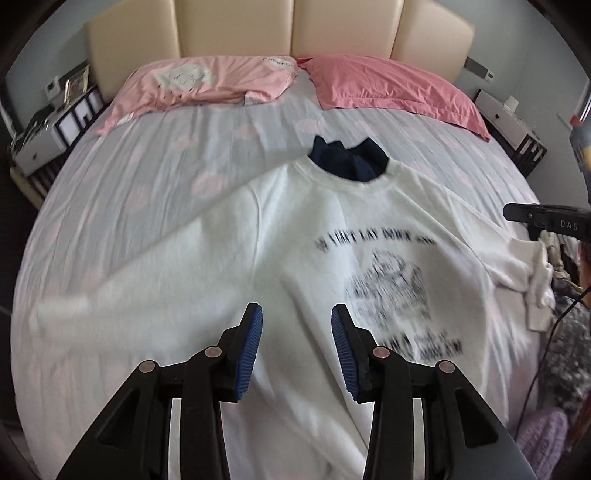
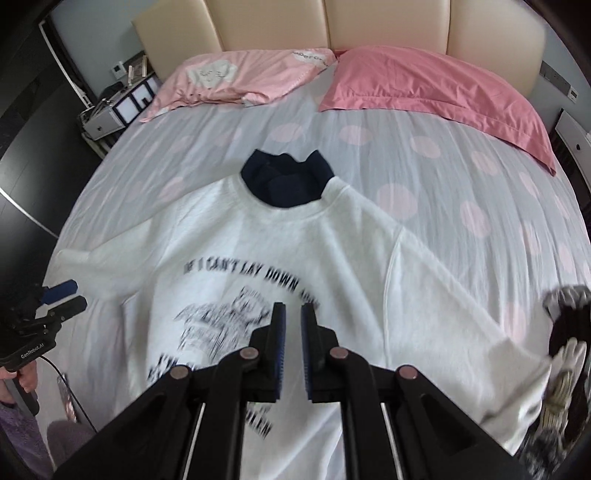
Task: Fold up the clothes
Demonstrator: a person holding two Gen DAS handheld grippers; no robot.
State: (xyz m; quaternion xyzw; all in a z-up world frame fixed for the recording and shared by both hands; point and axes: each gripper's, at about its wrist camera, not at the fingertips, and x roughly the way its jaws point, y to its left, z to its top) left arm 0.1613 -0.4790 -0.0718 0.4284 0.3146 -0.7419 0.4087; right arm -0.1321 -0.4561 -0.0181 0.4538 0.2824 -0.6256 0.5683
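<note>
A white sweatshirt (image 1: 303, 236) (image 2: 295, 251) with a black print lies front up on the bed, sleeves spread to both sides. A dark navy garment (image 1: 349, 160) (image 2: 286, 181) shows in and above its neck opening. My left gripper (image 1: 296, 310) hovers above the shirt's lower body, open, with nothing between its blue pads; in the right wrist view it shows at the left edge (image 2: 61, 295). My right gripper (image 2: 293, 308) hangs over the print, jaws a narrow slit apart with nothing in the gap; it shows at the right edge of the left wrist view (image 1: 532, 218). Both views are motion-blurred.
The bed sheet (image 1: 147, 192) (image 2: 461, 177) is pale with pink spots. Two pink pillows (image 1: 207, 85) (image 2: 424, 85) lie against a beige headboard (image 1: 280, 29). Nightstands (image 1: 44, 140) (image 2: 107, 114) flank the bed. A pile of clothes (image 2: 565, 354) sits at the right edge.
</note>
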